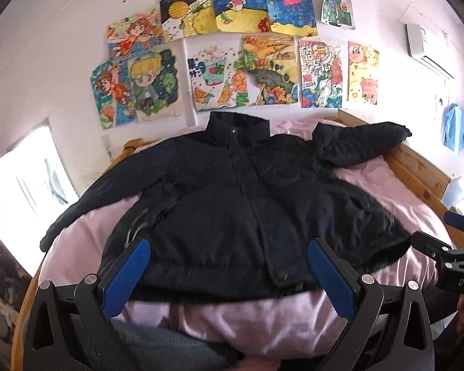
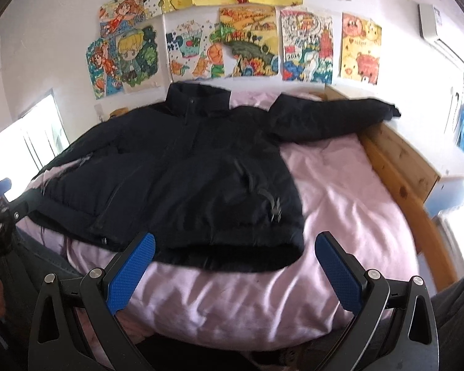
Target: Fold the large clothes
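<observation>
A black puffer jacket (image 1: 232,198) lies face up and spread flat on my bed, collar toward 12 o'clock under a wall of children's drawings (image 1: 232,46), hem toward 6 o'clock nearest me. Its 2 sleeves reach out to 9 o'clock and 2 o'clock over the pink quilt (image 1: 232,318); the far cuff rests on the wooden bed frame (image 1: 417,170).

My left tongs (image 1: 229,275) hang just short of the hem, blue pads (image 1: 125,278) spread wide with nothing between them. At the 3 o'clock edge of that view my right tool pokes in. My right tongs (image 2: 235,270) hover near the hem's right corner, likewise fully apart and empty, over bare quilt.

I judge that no fold has begun. The jacket looks padded and soft, bulky rather than heavy, with a smooth shell that may slide on the satiny quilt and spring back once folded. I would pinch the firmer seams: a cuff or shoulder seam for bringing each sleeve across the chest, then the hem band at both corners to carry the lower half toward the collar. A thick bite matters, since thin shell fabric alone could slip free of the pads.

No box, basket or other container is in sight; the bed alone carries the jacket.
</observation>
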Tool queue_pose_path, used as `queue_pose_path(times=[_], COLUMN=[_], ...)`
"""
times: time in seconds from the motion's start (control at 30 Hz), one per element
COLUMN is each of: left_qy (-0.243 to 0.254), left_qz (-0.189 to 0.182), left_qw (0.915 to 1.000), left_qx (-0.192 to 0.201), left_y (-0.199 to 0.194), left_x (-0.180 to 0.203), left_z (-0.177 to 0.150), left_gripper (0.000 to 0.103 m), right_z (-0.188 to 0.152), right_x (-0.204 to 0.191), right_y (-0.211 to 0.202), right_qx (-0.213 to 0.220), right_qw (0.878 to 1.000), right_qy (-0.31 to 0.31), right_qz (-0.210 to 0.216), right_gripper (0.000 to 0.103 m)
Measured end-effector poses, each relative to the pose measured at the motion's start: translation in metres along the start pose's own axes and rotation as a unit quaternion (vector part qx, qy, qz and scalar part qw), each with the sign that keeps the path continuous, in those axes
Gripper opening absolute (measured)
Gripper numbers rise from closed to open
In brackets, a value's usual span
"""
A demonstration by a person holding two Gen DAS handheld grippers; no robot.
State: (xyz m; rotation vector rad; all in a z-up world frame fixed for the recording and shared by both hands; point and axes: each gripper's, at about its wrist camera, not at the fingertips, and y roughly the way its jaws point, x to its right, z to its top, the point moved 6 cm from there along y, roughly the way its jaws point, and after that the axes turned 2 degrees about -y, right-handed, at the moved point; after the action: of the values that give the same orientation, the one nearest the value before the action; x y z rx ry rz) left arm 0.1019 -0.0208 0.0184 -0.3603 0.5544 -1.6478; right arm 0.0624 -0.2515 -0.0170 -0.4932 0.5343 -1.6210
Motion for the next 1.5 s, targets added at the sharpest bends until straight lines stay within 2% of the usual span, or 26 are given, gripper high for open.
queue_pose_path(times=[0.13, 0.33, 0.47, 0.53, 0.7, 0.87, 0.93, 1.03, 1.17, 1.27, 1.33, 1.43, 1.5], left_qy=[0.010, 0.017, 0.042, 0.049, 0.051, 0.043, 0.040, 0.057, 0.076, 0.069, 0.067, 0.063, 0.052], left_qz=[-0.016, -0.048, -0.048, -0.049, -0.055, -0.050, -0.059, -0.055, -0.049, -0.061, -0.071, -0.077, -0.082], left_qw=[0.9998, 0.9979, 0.9974, 0.9973, 0.9971, 0.9976, 0.9972, 0.9967, 0.9957, 0.9949, 0.9938, 0.9926, 0.9917], left_qx=[-0.005, -0.040, -0.033, -0.026, -0.014, -0.022, -0.021, -0.019, -0.024, -0.043, -0.054, -0.069, -0.084], left_y=[0.015, 0.037, 0.049, 0.056, 0.085, 0.124, 0.138, 0.161, 0.205, 0.237, 0.255, 0.282, 0.299], left_x=[0.011, 0.026, 0.035, 0.040, 0.056, 0.073, 0.080, 0.091, 0.105, 0.114, 0.121, 0.131, 0.137], left_z=[0.026, 0.061, 0.096, 0.118, 0.164, 0.194, 0.199, 0.202, 0.203, 0.197, 0.193, 0.188, 0.183], left_gripper=[0.103, 0.103, 0.103, 0.103, 0.103, 0.103, 0.103, 0.103, 0.103, 0.103, 0.103, 0.103, 0.103], right_z=[0.024, 0.061, 0.091, 0.110, 0.178, 0.223, 0.225, 0.209, 0.187, 0.176, 0.171, 0.168, 0.170], right_x=[0.011, 0.040, 0.068, 0.078, 0.109, 0.170, 0.188, 0.204, 0.225, 0.240, 0.254, 0.271, 0.288], right_y=[-0.007, -0.001, 0.002, 0.009, 0.055, 0.140, 0.176, 0.223, 0.261, 0.286, 0.299, 0.312, 0.321], right_qx=[0.022, 0.010, 0.022, 0.012, -0.015, -0.042, -0.039, -0.034, -0.006, 0.023, 0.037, 0.048, 0.066], right_qw=[1.000, 0.998, 0.996, 0.996, 0.997, 0.998, 0.997, 0.997, 0.994, 0.990, 0.985, 0.976, 0.966], right_qy=[-0.003, 0.013, 0.031, 0.020, -0.012, 0.044, 0.058, 0.069, 0.109, 0.127, 0.152, 0.196, 0.234], right_qz=[0.001, 0.067, 0.084, 0.089, 0.078, 0.034, 0.022, 0.005, -0.015, -0.056, -0.076, -0.078, -0.086], right_gripper=[0.102, 0.102, 0.102, 0.102, 0.102, 0.102, 0.102, 0.102, 0.102, 0.102, 0.102, 0.102, 0.102])
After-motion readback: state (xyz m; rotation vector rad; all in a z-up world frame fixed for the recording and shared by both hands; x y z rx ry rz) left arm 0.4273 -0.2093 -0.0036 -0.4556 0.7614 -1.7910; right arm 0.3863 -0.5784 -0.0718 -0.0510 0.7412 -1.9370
